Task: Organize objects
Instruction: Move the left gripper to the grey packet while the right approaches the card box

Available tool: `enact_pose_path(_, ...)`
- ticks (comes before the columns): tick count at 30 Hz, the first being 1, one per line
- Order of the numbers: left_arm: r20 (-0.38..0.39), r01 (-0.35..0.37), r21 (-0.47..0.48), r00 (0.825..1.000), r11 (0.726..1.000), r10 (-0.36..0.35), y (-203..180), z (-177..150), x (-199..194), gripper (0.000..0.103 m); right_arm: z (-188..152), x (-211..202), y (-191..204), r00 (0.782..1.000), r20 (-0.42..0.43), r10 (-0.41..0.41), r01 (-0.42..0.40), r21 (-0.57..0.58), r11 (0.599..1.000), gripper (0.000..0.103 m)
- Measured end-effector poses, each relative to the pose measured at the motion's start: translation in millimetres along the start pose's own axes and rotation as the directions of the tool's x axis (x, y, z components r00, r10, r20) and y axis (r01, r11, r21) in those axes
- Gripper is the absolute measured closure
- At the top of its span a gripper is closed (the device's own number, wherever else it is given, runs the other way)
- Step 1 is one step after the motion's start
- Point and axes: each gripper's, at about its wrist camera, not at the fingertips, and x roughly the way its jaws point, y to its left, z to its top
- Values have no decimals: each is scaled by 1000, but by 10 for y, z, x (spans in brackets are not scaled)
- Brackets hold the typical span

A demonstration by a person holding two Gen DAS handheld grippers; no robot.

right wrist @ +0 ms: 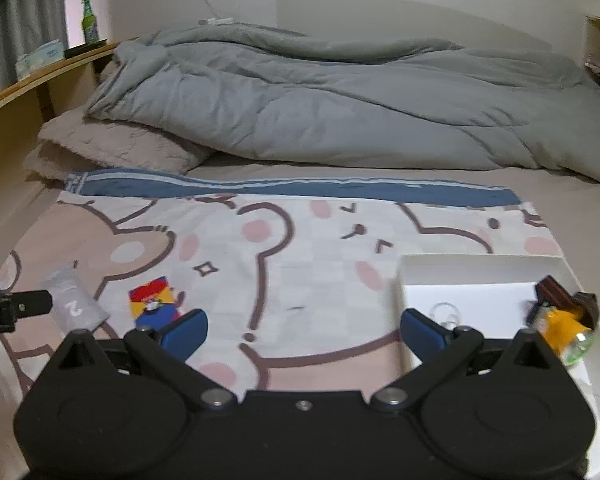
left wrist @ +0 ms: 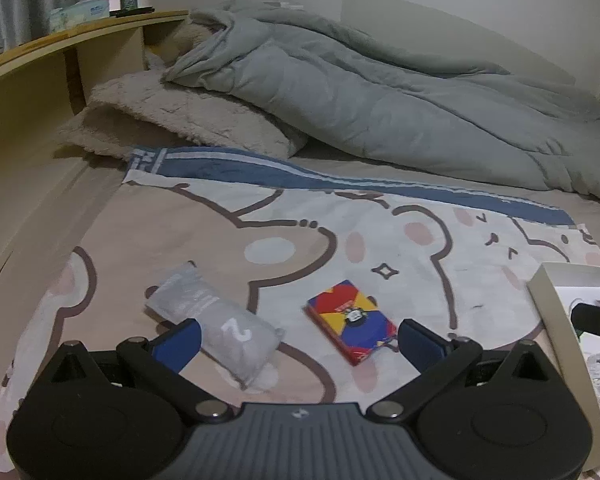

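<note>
Two items were left loose on the cartoon-bear blanket [left wrist: 204, 240], so by my reading the tidying was partly done. A white box [right wrist: 480, 266] sat at the blanket's right edge and already held some things: an orange-bodied object with a green tip [right wrist: 568, 332], a dark brown piece [right wrist: 552, 288] beside it, and what looked like a small clear ring [right wrist: 444, 312] on the box floor. More clutter showed at the far right of the left wrist view, too blurred to identify.

Outside the box lay a grey soft pouch marked "2" [left wrist: 216, 320] near the blanket's left edge, and just to its right, apart from it, a red, blue and yellow card pack [left wrist: 352, 320]. Both lay flat toward the blanket's near edge.

The left gripper [left wrist: 298, 340] hung low over those two, its jaws spread wide and empty, with one blue finger [left wrist: 180, 340] by the pouch and the other close to the pack's near corner. The right gripper [right wrist: 302, 330] was also wide and empty, over bare blanket between the pack and the box's left wall.

Judging from this, what remained was to carry the pouch and the pack across to the box. The grey duvet [left wrist: 380, 92] and fleecy pillow [left wrist: 172, 116] beyond the blanket's far edge looked outside the job.
</note>
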Motion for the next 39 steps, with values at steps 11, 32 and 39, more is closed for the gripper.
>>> enact_pose_path(11,-7,-71,-29,997,997,71,277,-40,57,0,44,175,370,998,-3,67,-67,-22,997,0)
enact_pose_path(32,19,-108,-48,994,993,109,578,-39,366,0,-24,634,891,984,-30,178,-180,-69,981,0)
enact_pose_path(39,-51,-149,-191,989,970,142,641,8,752,0,-52,839,997,981,-34,191,-194,-131,972,0)
